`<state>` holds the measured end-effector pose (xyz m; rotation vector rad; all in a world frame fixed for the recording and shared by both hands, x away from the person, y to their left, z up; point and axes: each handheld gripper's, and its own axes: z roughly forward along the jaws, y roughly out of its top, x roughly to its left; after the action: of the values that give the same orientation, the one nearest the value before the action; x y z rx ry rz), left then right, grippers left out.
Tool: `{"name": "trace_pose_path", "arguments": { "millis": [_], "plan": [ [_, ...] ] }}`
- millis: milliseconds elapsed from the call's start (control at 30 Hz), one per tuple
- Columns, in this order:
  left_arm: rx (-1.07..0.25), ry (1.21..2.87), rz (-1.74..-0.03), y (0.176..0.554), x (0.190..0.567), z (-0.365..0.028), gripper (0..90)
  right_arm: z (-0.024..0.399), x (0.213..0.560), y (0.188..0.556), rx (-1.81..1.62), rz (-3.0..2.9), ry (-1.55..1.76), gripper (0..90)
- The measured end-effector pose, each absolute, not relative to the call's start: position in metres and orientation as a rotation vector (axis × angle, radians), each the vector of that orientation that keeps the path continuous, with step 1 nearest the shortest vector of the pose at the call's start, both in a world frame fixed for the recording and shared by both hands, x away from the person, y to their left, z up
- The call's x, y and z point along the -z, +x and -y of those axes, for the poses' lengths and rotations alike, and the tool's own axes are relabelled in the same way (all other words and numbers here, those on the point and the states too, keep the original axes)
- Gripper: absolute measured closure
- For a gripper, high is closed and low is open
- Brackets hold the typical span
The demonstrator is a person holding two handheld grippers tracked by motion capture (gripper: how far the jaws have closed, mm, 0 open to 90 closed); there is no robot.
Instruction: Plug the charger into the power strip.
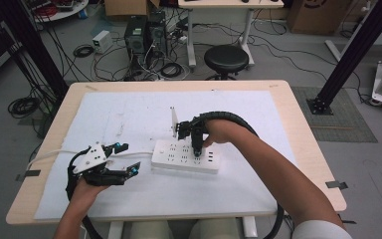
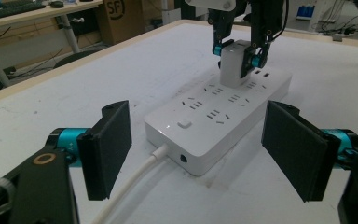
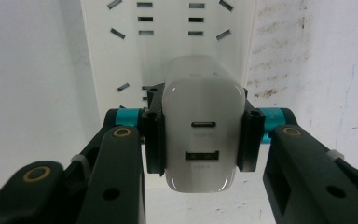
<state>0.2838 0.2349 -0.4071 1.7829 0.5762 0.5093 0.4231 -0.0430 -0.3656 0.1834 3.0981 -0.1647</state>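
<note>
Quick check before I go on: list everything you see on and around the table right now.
power strip: 1, white, mid-table on the white sheet
charger: 1, white, upright on the strip's far end, clamped
strip cable: 1, white, leaving the strip's near end
table: 1, light wood
stool: 1, black, behind table
computer towers: 2, dark, on floor
left gripper: 1, black, open, beside the strip
right gripper: 1, black, shut on charger

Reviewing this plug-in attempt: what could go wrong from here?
1. The right gripper clamps the white charger over the power strip; if its prongs miss the slots, pushing may jam it.
2. The left gripper is open, jaws flanking the strip's cable end without touching it, so the strip may slide or tip.
</note>
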Motion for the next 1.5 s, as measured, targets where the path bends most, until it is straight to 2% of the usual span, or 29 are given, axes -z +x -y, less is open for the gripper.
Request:
{"name": "trace_pose_path", "arguments": {
  "millis": [233,433,633,667,933,1033,1200,1267,1400,1500],
  "plan": [
    [-0.508,1.792,-0.571,0.287,0.409,-0.232,24.4,0.047,0.368,0.425,0.115,-3.106,0.176,63.8],
    [-0.513,1.787,-0.581,0.286,0.409,-0.233,24.4,0.065,0.370,0.423,-0.131,-3.107,0.236,63.4],
    [-0.512,1.785,-0.584,0.285,0.407,-0.233,24.4,0.069,0.371,0.420,-0.185,-3.083,0.228,62.7],
    [-0.513,1.783,-0.585,0.285,0.407,-0.233,24.4,0.069,0.371,0.420,-0.201,-3.081,0.235,61.4],
    [-0.517,1.777,-0.588,0.284,0.406,-0.235,24.4,0.079,0.363,0.426,-0.409,-3.007,0.435,27.4],
    [-0.520,1.779,-0.590,0.283,0.406,-0.236,24.4,0.082,0.358,0.427,-0.462,-2.962,0.490,21.0],
    [-0.524,1.773,-0.591,0.283,0.405,-0.236,24.3,0.089,0.354,0.425,-0.533,-2.947,0.554,20.3],
    [-0.525,1.774,-0.591,0.283,0.405,-0.237,24.3,0.091,0.352,0.424,-0.543,-2.918,0.575,15.6],
    [-0.529,1.770,-0.590,0.283,0.404,-0.237,24.4,0.101,0.347,0.424,-0.634,-2.879,0.646,15.4],
    [-0.528,1.766,-0.590,0.283,0.403,-0.237,24.4,0.110,0.343,0.423,-0.717,-2.878,0.660,10.2]
  ]
}}
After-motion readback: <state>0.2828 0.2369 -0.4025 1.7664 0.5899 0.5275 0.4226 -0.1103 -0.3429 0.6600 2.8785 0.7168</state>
